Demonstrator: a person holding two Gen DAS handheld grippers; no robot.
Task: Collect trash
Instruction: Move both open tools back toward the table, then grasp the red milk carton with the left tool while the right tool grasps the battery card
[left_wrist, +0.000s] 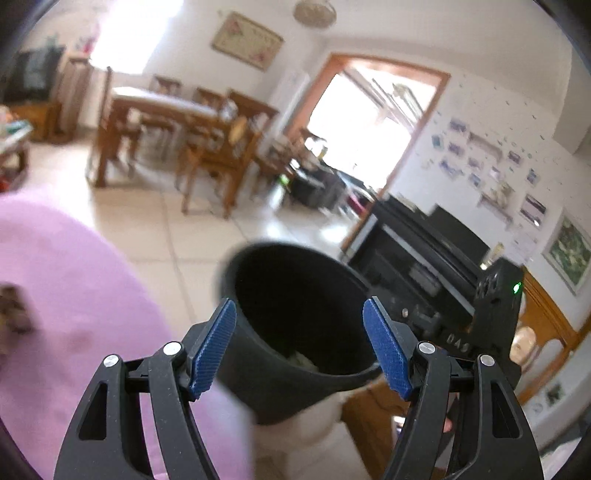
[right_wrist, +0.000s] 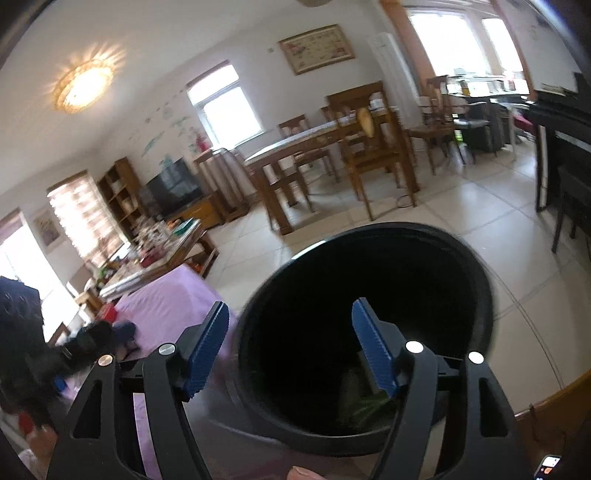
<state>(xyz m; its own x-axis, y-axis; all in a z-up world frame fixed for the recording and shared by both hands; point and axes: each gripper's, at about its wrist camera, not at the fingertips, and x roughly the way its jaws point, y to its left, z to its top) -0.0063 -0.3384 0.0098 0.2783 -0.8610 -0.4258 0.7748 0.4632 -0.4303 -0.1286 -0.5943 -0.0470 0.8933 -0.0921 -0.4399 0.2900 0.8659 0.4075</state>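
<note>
A black round trash bin stands just ahead of my left gripper, which is open and empty, one blue pad on each side of the bin's near wall. Pale trash lies at the bin's bottom. In the right wrist view the same bin fills the middle. My right gripper is open and empty over the bin's mouth. Greenish trash shows inside. The right gripper's black body shows in the left wrist view behind the bin.
A pink-purple cloth covers the surface left of the bin, also seen in the right wrist view. A wooden dining table with chairs, a cluttered coffee table and a black piano stand on the tiled floor.
</note>
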